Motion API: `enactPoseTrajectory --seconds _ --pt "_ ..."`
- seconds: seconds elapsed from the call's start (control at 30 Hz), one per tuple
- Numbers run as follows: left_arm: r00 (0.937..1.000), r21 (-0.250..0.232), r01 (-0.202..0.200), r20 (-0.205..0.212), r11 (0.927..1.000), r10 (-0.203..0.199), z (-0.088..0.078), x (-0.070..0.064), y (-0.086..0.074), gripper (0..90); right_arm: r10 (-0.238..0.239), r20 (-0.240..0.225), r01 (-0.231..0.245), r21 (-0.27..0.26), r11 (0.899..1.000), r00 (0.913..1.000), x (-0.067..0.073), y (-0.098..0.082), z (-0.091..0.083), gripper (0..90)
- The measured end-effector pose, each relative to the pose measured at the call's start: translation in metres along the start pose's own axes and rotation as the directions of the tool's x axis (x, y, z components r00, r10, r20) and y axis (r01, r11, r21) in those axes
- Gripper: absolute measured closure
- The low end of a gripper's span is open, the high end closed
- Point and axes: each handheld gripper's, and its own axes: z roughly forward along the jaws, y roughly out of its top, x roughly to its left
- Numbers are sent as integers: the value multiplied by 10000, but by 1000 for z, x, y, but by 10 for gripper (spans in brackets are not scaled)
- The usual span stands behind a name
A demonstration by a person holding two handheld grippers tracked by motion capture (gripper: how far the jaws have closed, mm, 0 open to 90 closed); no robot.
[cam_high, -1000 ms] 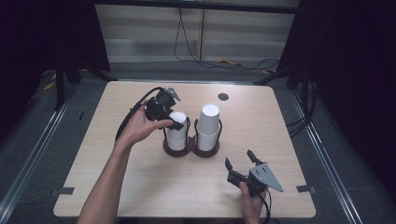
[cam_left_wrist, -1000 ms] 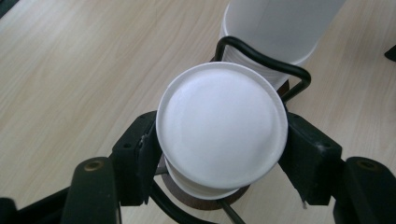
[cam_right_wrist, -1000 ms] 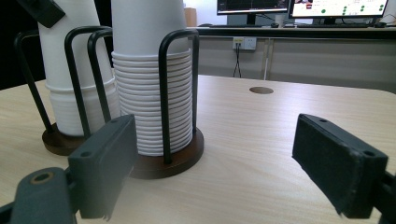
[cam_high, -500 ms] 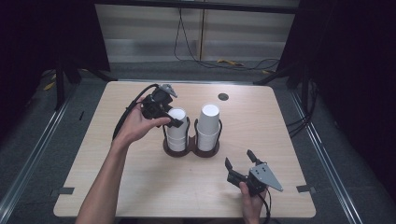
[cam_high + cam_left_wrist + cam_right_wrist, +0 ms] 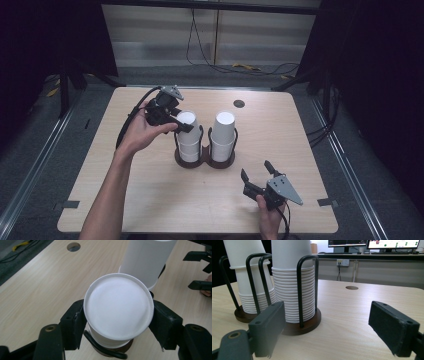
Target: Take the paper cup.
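Two stacks of white paper cups stand upside down in a dark twin wire holder (image 5: 205, 161) at mid-table. My left gripper (image 5: 181, 125) is shut on the top cup (image 5: 186, 120) of the left stack (image 5: 189, 147), raised a little above the cups beneath. In the left gripper view both pads press the sides of that cup (image 5: 118, 308), whose flat bottom faces the camera. The right stack (image 5: 223, 132) stands untouched. My right gripper (image 5: 255, 168) rests open near the front right, aimed at the holder; nothing lies between its pads (image 5: 392, 325), and the nearer stack (image 5: 289, 290) is ahead.
A round hole (image 5: 239, 103) sits in the wooden table (image 5: 300, 140) behind the stacks. The left gripper's cable (image 5: 131, 117) loops over the table's left side. Black curtains and floor rails flank the table.
The left hand and its gripper have risen a little, lifting the top cup up off the left stack. The right hand has kept still.
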Motion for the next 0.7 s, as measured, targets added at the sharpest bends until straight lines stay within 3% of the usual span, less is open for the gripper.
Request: enactPoseTrajectory --seconds 0.47,0.67,0.7 --pt "9998 -875 147 -145 9961 -160 -13 -4 1 347 -32 2 32 -37 10000 10000 0 0 0 138" --pt "9997 -1198 44 -249 9928 -74 -23 -6 4 348 -50 -26 49 -50 10000 10000 0 0 0 138" --pt "9993 -1249 -115 -362 9921 71 -26 -6 4 348 -48 -1 48 -48 10000 10000 0 0 0 138"
